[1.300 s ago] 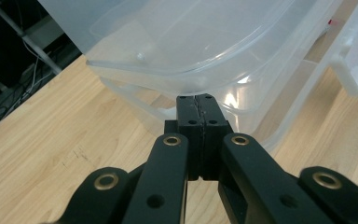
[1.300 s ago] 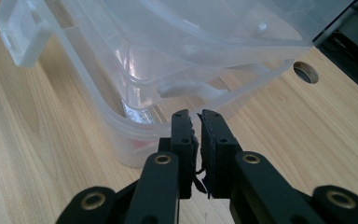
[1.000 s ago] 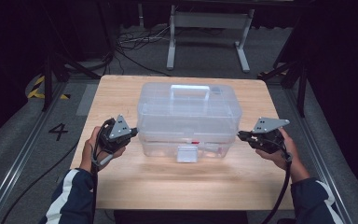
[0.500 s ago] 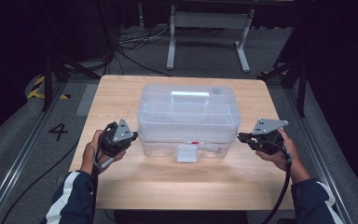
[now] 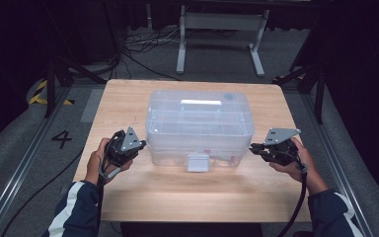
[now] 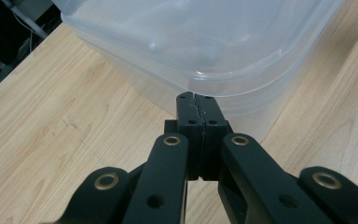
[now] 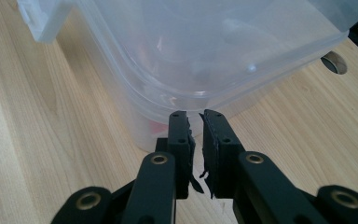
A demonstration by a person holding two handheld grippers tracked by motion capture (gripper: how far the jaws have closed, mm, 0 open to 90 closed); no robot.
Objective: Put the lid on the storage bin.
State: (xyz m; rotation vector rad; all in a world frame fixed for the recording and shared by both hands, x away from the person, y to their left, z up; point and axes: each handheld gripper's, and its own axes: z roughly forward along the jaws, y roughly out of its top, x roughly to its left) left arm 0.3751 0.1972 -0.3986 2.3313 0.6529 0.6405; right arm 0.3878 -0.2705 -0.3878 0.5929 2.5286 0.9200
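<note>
A clear plastic storage box [image 5: 200, 123] with its lid on stands mid-table, a white latch [image 5: 197, 162] on its front. My left gripper [image 5: 141, 144] sits at the box's front left corner; in the left gripper view its jaws [image 6: 194, 100] are shut together just under the lid's rim [image 6: 191, 79], with nothing between them. At the front right corner is my right gripper [image 5: 253, 147]. Its jaws [image 7: 194, 116] have just been opening and stand a narrow slit apart, empty, just short of the box wall [image 7: 205, 46].
The wooden table [image 5: 177, 197] has bare room in front of the box and beside each hand. A small red item [image 7: 156, 127] shows faintly through the box wall. Behind the table stand a metal frame [image 5: 217, 29] and floor cables.
The outlined handle on the lid a second ago now reads as a flat bright strip. Both hands have kept their places at the box's corners.
</note>
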